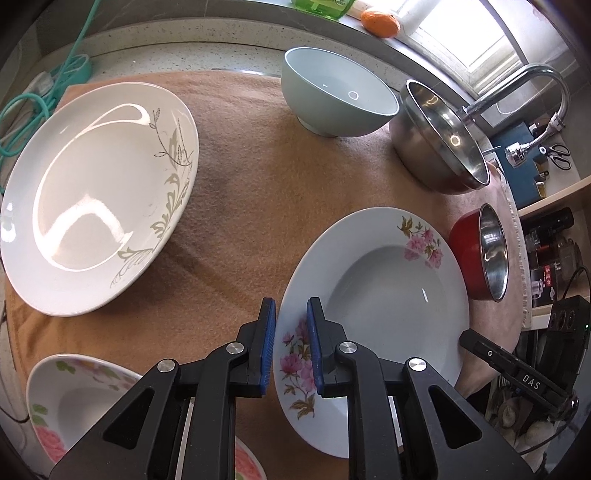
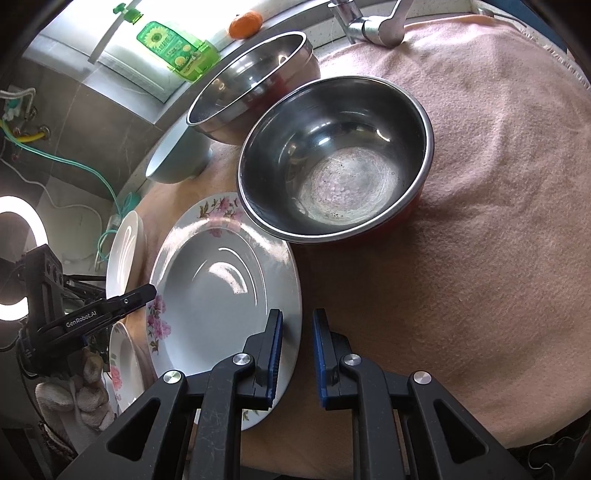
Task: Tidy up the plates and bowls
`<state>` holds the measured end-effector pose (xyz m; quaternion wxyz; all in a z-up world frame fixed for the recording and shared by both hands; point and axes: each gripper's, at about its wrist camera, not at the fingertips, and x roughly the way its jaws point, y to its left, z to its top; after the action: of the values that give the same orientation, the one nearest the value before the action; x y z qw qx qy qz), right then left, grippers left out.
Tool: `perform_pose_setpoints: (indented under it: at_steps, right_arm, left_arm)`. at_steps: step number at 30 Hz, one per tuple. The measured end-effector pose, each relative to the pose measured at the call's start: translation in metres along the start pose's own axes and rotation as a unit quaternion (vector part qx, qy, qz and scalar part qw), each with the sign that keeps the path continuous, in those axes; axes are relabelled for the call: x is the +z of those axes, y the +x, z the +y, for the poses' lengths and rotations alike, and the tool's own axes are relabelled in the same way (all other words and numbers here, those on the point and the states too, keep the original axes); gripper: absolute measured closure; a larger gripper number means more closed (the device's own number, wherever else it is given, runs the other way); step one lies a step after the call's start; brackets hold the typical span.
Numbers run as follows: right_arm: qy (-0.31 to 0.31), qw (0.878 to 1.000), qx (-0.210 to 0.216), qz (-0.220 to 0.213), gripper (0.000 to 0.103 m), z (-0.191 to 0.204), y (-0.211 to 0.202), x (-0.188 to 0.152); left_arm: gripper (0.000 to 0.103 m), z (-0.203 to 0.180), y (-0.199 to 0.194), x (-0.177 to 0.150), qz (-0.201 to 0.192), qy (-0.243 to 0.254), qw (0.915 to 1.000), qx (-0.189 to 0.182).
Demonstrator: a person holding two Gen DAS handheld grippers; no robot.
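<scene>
A pink-flowered deep plate (image 1: 388, 280) lies on the tan towel (image 1: 240, 184); it also shows in the right wrist view (image 2: 221, 295). My left gripper (image 1: 291, 347) is open, its jaws straddling the plate's left rim. My right gripper (image 2: 297, 358) is open, its jaws straddling the plate's right rim. A leaf-pattern white plate (image 1: 96, 195) lies at the left. A pale green bowl (image 1: 336, 96), a steel bowl (image 1: 443, 136) and a red-sided steel bowl (image 1: 480, 254) stand behind and to the right. A rose-pattern bowl (image 1: 74, 398) is at the lower left.
A faucet (image 1: 532, 96) and sink sit beyond the steel bowls. An orange (image 1: 380, 22) and a green bottle (image 2: 173, 48) rest on the window ledge. Teal cables (image 1: 44, 96) lie at the far left. The pink towel (image 2: 480, 184) stretches to the right.
</scene>
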<state>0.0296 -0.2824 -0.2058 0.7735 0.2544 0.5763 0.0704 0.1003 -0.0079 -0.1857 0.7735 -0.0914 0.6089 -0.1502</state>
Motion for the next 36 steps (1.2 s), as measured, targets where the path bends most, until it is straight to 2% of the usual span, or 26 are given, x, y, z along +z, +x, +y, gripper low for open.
perform_pose_setpoints:
  at_steps: [15,36]
  right_arm:
    - [-0.002,1.0,0.004,0.007,0.088,0.004,0.004,-0.001]
    - [-0.003,1.0,-0.002,0.018,0.088,0.007,0.008,0.0]
  left_arm:
    - [0.088,0.003,0.0,0.0,0.003,0.002,1.0,-0.007]
    - [0.088,0.01,-0.008,-0.008,0.004,-0.021,0.9996,-0.02]
